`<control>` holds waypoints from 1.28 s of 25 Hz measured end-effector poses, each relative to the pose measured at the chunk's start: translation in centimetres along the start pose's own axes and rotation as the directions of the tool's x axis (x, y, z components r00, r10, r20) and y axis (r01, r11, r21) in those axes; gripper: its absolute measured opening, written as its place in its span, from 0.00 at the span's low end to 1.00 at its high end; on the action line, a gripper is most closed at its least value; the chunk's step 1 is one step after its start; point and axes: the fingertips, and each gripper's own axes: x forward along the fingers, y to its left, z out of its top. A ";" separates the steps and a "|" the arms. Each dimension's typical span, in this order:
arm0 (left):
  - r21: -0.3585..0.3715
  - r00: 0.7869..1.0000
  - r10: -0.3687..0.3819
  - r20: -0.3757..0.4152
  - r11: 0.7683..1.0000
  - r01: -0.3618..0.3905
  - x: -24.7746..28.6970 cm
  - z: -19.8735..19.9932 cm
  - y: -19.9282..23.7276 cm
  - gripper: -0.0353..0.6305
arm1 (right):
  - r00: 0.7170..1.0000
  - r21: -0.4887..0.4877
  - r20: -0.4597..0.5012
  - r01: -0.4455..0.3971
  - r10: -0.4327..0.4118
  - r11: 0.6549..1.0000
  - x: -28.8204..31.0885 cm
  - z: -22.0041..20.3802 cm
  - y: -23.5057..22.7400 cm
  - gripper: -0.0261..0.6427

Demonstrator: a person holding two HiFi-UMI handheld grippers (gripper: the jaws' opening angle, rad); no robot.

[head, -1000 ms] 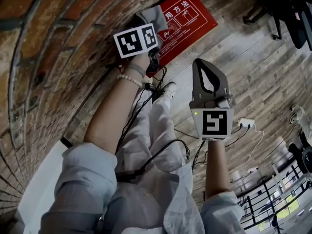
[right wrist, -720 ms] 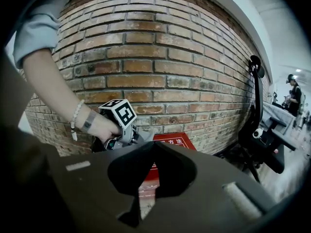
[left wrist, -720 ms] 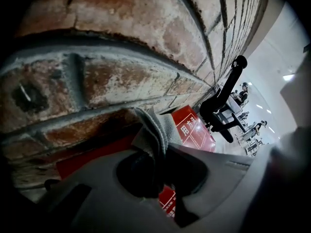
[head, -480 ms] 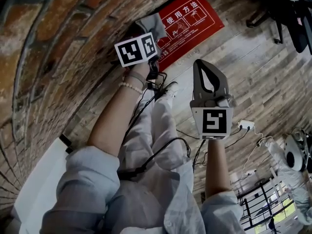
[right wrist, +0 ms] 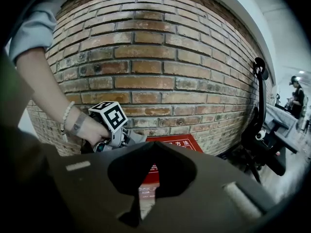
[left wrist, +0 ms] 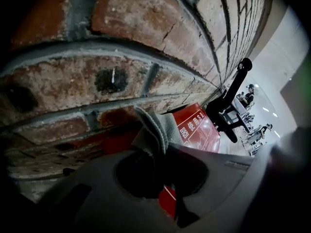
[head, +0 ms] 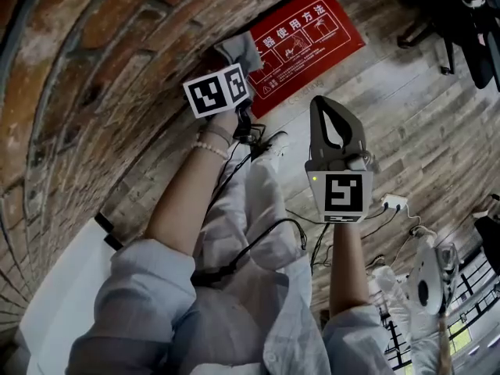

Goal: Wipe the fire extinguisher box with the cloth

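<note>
- While the person crouches by the brick wall, the left gripper has its jaws closed on a bunched grey cloth, which sticks out past the tips.
- That cloth sits at the wall-side corner of the red fire extinguisher box, which lies low against the foot of the wall on the wooden floor. Whether the fabric is actually pressed to the red face I cannot tell from where I stand.
- Held up and well apart from the box, the right gripper has its tips together with nothing between them; it looks idle.
- The grip seems to catch only a fold of the cloth, so a firm drag across the panel could pull the fabric free.
- With so little cloth ahead of the tips, a steep angle could put hard jaw against the printed panel and scratch it, not wipe it.
- So close to the wall, a stroke that wanders could snag the cloth on rough brick or mortar.
- Loose cables hang under the left wrist and could catch on a long sweep.
</note>
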 end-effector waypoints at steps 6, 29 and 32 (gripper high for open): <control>0.007 1.000 0.017 -0.004 1.000 -0.017 -1.0 -0.8 0.9 0.07 | 1.000 0.000 -0.003 -0.003 0.003 1.000 0.0 0.2 0.5 0.05; -0.028 0.998 0.059 -0.006 0.998 -0.059 -3.8 -3.2 4.3 0.07 | 0.999 -0.013 -0.022 -0.024 0.023 1.000 0.5 0.2 1.8 0.05; -0.011 0.998 0.068 -0.011 0.998 -0.068 -3.8 -3.3 4.3 0.07 | 0.999 -0.006 -0.022 -0.023 0.023 1.000 0.5 0.2 1.8 0.05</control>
